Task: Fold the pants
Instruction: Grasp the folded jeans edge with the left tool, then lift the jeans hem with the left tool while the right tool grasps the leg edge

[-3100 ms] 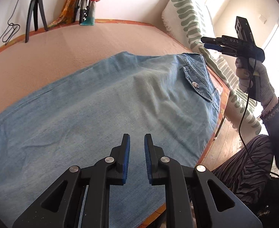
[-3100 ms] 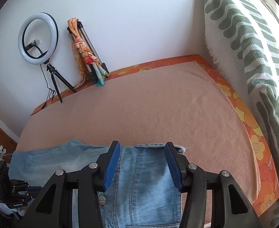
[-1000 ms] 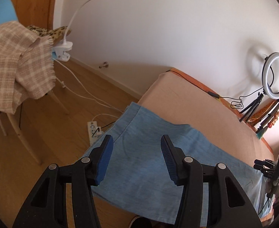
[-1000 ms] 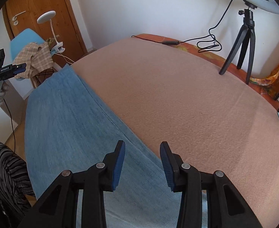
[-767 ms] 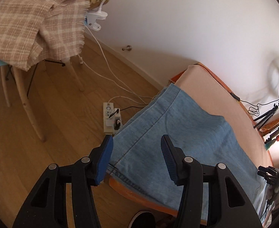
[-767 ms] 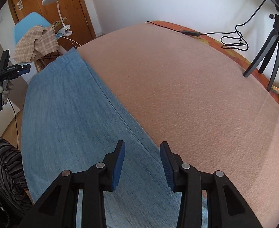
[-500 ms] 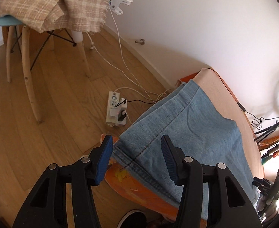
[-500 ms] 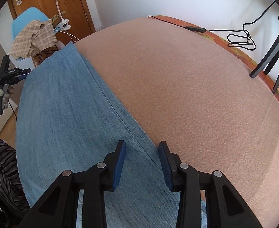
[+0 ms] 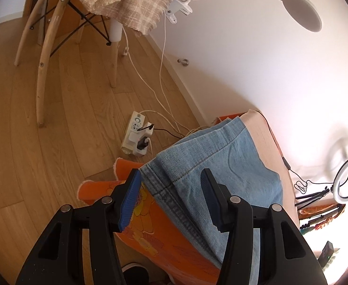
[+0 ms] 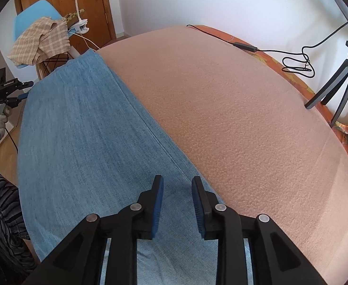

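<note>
Light blue denim pants (image 10: 79,128) lie flat along the near side of a bed with a peach cover (image 10: 233,109). Their leg hems (image 9: 174,182) hang over the foot corner of the bed in the left wrist view. My left gripper (image 9: 171,197) is open, with its jaws on either side of the hem corner and nothing held. It also shows far left in the right wrist view (image 10: 19,90). My right gripper (image 10: 176,197) is open just above the pants near their far edge.
An orange flowered sheet (image 9: 155,225) hangs below the hems. A power strip (image 9: 136,140) with cables lies on the wood floor. A chair (image 9: 55,19) with a plaid cloth and a clip lamp (image 9: 299,9) stand beyond. Tripod (image 10: 335,87) and cable at the bed's far side.
My left gripper has swung from the middle of the pants to the foot end and come down close over the hem corner. My right gripper has moved along the pants and sunk closer to them.
</note>
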The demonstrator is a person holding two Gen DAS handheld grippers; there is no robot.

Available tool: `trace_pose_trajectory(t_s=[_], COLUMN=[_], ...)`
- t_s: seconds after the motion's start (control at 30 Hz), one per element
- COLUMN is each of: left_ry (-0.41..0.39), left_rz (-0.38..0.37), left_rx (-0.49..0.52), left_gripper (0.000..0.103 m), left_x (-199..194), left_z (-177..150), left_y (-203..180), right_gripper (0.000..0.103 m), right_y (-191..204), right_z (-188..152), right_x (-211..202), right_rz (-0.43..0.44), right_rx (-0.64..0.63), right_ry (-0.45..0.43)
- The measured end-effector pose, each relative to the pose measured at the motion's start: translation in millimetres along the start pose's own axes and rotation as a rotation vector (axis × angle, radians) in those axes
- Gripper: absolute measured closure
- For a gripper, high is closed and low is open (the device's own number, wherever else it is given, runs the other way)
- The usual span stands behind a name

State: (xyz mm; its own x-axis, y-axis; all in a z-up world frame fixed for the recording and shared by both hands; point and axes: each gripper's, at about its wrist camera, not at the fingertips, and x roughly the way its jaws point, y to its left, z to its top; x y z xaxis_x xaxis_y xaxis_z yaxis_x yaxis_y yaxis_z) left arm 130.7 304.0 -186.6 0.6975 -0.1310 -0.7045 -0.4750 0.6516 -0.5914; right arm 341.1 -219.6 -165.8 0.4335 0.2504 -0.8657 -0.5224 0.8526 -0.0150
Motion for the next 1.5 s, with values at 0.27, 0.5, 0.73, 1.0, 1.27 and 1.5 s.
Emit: trace_pose_trajectory(t_s=[0.27, 0.5, 0.73, 1.0, 1.27, 1.5], left_ry=[0.016, -0.067, -0.025, -0.125, -0.21, -0.119], left_rz=[-0.162, -0.15, -0.018, -0.007, -0.118, -0.289], left_rx=[-0.224, -0.084, 0.025, 0.174, 0.422, 0.661], left_gripper=[0.052, 0.055, 0.063, 0.092, 0.092, 0.092], left_x=[7.4, -11.9, 8.1, -0.9, -40.2, -49.2], left_z=[-6.8, -4.0, -3.1, -7.2, -21.9, -57.3], left_y=[25.6, -8.7, -27.0, -49.7, -129.4, -199.7], right_gripper=[0.075, 0.075, 0.075, 0.074, 0.072, 0.05], right_y=[4.5, -0.4, 1.2, 3.2, -0.9, 0.4], right_z=[-12.9, -18.6, -20.5, -21.1, -10.1, 9.1], right_x=[-14.0, -21.2, -20.4, -21.8, -32.2, -28.9], right_rz=[-0.026, -0.028, -0.02, -0.032, 0.004, 0.178], right_rx=[0.01, 0.048, 0.055, 0.051, 0.129, 0.264], right_ry=[-0.01, -0.027, -0.028, -0.019, -0.07, -0.103])
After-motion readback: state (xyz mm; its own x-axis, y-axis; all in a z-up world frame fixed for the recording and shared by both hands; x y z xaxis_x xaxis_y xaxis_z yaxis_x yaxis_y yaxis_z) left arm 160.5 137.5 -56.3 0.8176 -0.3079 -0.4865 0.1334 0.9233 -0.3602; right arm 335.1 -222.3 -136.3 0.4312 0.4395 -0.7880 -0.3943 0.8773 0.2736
